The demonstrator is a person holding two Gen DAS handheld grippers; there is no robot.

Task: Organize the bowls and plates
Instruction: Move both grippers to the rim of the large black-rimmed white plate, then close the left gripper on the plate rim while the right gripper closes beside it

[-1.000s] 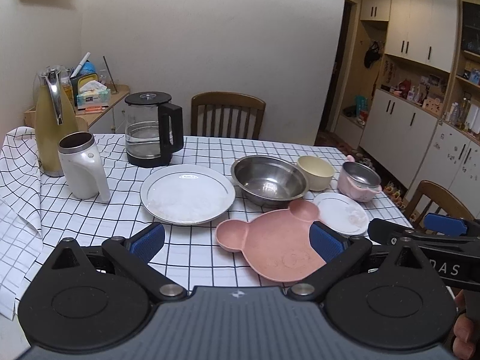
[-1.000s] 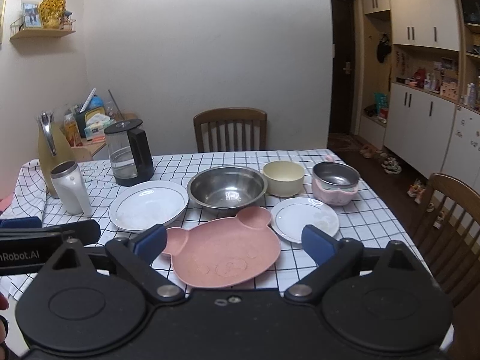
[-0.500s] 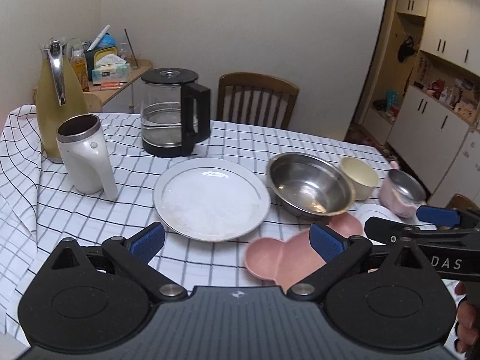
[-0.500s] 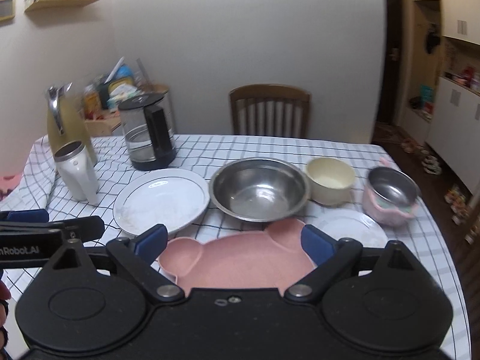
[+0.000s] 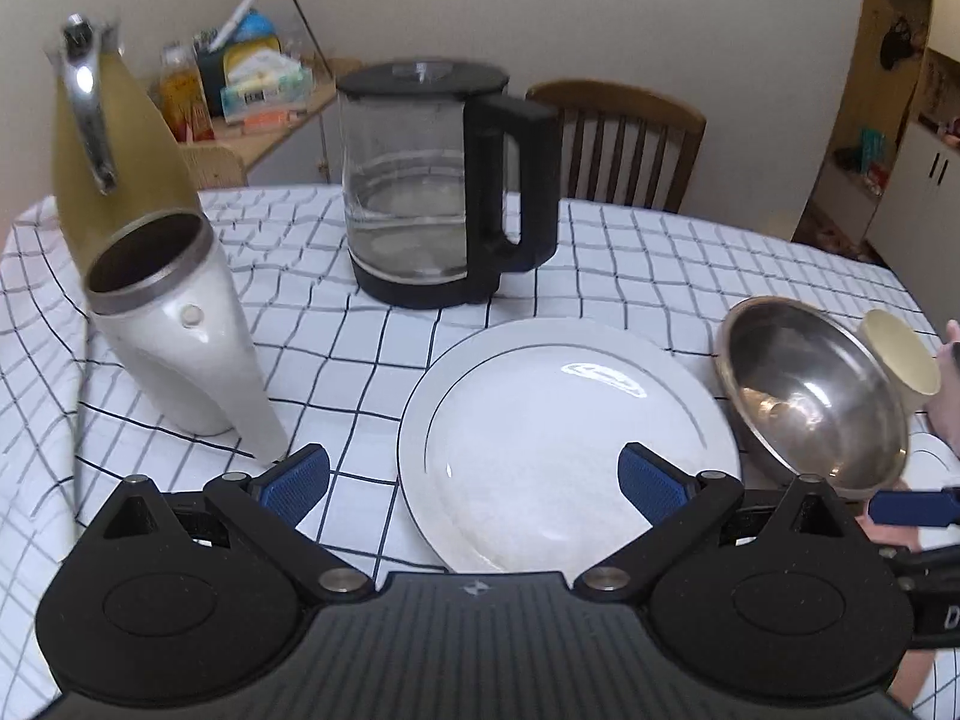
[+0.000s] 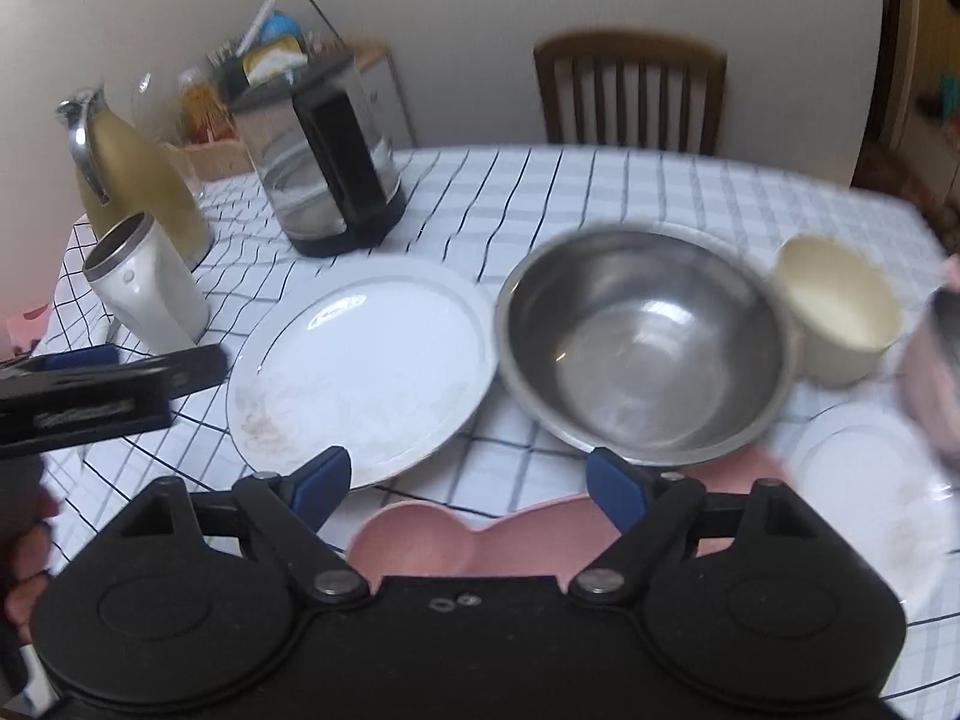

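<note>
Two handheld grippers hover over a tabletop (image 5: pixel 660 252) covered in a black-and-white checked cloth. The left gripper (image 5: pixel 474 474) has its jaws apart above the near rim of a large white plate (image 5: pixel 564 444). The right gripper (image 6: pixel 468 480), jaws also apart, hangs over a pink bear-shaped plate (image 6: pixel 414 540) at the near edge. A steel bowl (image 6: pixel 648 342) sits just beside the white plate, with a cream bowl (image 6: pixel 840 312) and a small white plate (image 6: pixel 876 504) toward the right edge.

The left gripper (image 5: pixel 474 477) (fingers spread wide) hovers over the white plate (image 5: pixel 570 456).
</note>
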